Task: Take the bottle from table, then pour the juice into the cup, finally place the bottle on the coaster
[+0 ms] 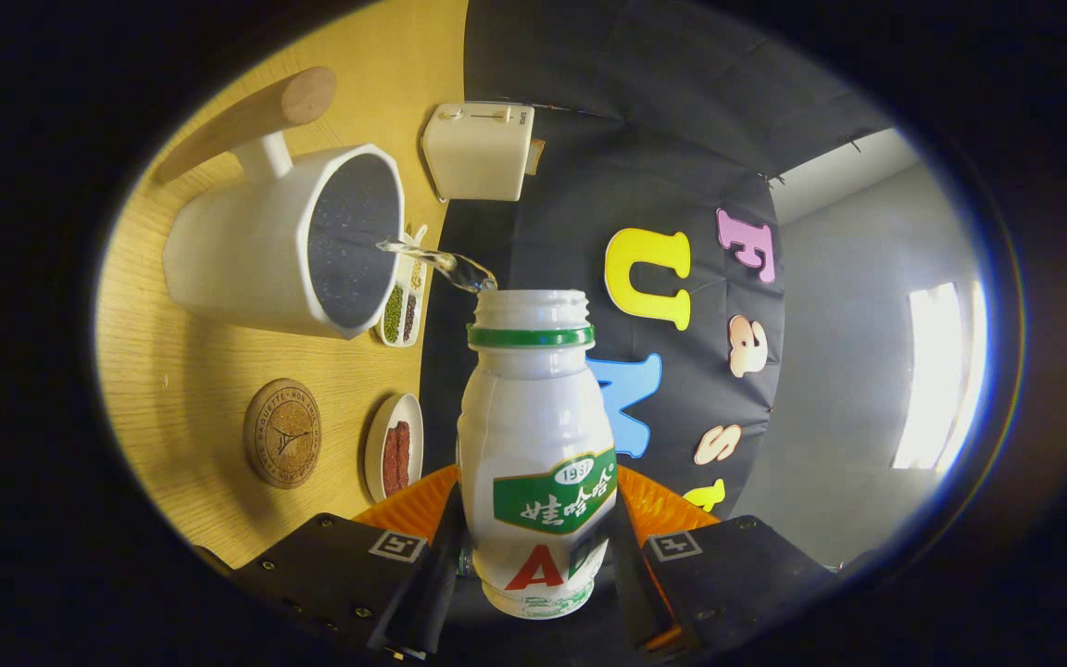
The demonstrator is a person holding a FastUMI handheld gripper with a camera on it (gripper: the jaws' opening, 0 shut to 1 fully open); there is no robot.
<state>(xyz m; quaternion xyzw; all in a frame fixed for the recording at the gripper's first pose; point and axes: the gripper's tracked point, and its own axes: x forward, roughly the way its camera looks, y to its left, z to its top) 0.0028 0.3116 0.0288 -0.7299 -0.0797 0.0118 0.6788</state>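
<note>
Pouring underway: fingers [533, 556] clamped on the bottle [535, 435], tipped sideways, a thin clear stream running from its mouth into the cup [288, 243] on the tabletop [191, 398]. We judged a steady tilt best; the coaster [282, 433] waited nearby.

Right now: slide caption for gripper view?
Gripper shut on bottle, tilted, pouring clear stream into white cup.
</note>
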